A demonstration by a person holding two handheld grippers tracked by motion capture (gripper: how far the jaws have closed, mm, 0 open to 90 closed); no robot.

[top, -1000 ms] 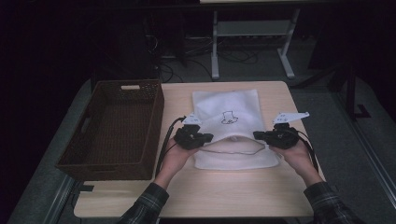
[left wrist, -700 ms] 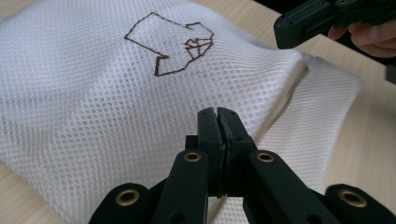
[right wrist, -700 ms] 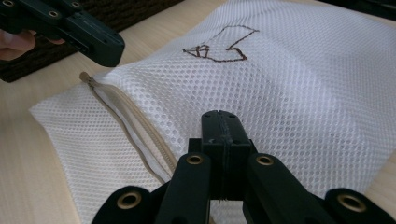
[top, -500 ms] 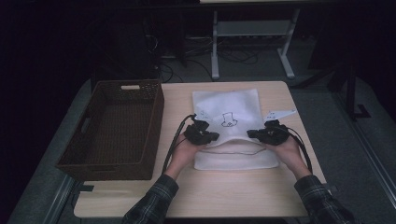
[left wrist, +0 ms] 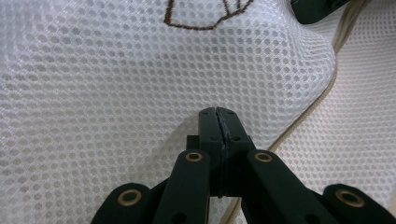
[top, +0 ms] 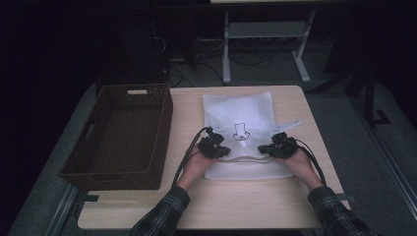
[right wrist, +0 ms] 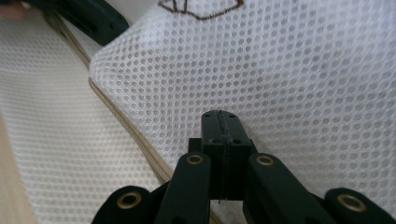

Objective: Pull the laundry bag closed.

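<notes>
- Left gripper (top: 222, 150): jaws pressed together, clamped on the upper layer of the white mesh bag (top: 241, 115). In the left gripper view the closed black tips (left wrist: 218, 122) pinch the mesh cloth (left wrist: 116, 84) close to its zippered edge, which runs off to the right of the jaws.
- Right gripper (top: 265, 149): jaws likewise together and clamped on the same upper layer. In the right gripper view the tips (right wrist: 221, 123) bite the mesh (right wrist: 303, 70) just beside the zipper edge (right wrist: 126, 128), which passes to the left of the jaws.
- Mesh bag: lies flat on the wooden table (top: 196, 206), spreading out ahead of both grippers; its near edge lies between them and slightly nearer the person. A small brown outline drawing (top: 241, 132) sits on the bag just beyond the two grippers, roughly midway between them.
- Lower layer: under each gripper a second mesh layer (left wrist: 364, 140) shows below the lifted flap.
- Wicker basket (top: 123, 132): stands on the table well apart from the left gripper, on its outer side, beside the bag.
- Hands: both forearms, in plaid sleeves (top: 162, 216), enter from the near table edge.
</notes>
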